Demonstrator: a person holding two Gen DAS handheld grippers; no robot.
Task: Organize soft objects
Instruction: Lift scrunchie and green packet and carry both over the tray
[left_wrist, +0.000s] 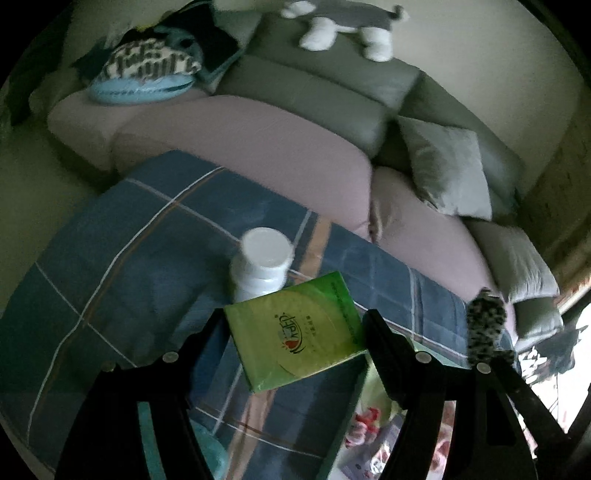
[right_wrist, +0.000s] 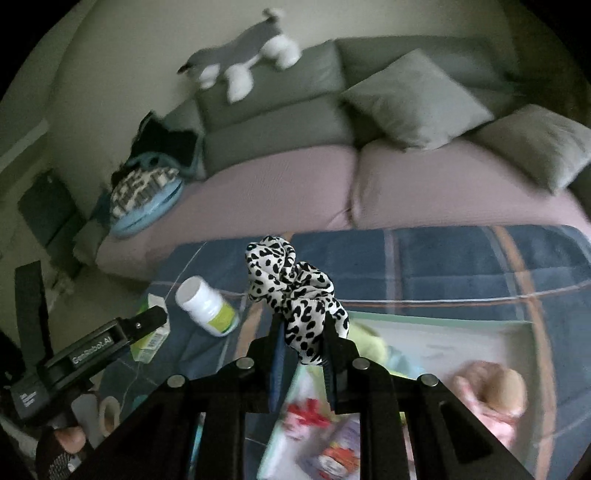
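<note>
The scrunchie (right_wrist: 295, 295) is a crumpled ring of glossy white fabric with black leopard spots, bunched in soft folds. It is up in the air above the blue plaid cloth (right_wrist: 443, 258), pinched between the black fingers of the right gripper (right_wrist: 301, 343), whose jaws are nearly closed on its lower folds; most of it spills out above the fingertips.

The left gripper (left_wrist: 295, 325) is clamped wide on a flat green tissue pack (left_wrist: 295, 332), a soft rectangular packet with a shiny wrapper and a printed logo, tilted between the two pads. In the right wrist view that gripper shows at lower left, with a hand (right_wrist: 70, 439) under it.

Beside the pack, over the cloth, lies a white plastic bottle (right_wrist: 205, 301) with a green label, on its side. Below the scrunchie sits a pale box (right_wrist: 443, 332) holding blurred soft things, pink and yellow-green.

Beyond the cloth is a sofa (right_wrist: 277, 184) with mauve seats and grey backs. On it lie two grey cushions (right_wrist: 413, 99), a blue-rimmed patterned bag (right_wrist: 144, 192) at the left end, and a grey-and-white plush dog (right_wrist: 243, 62) on the backrest.
</note>
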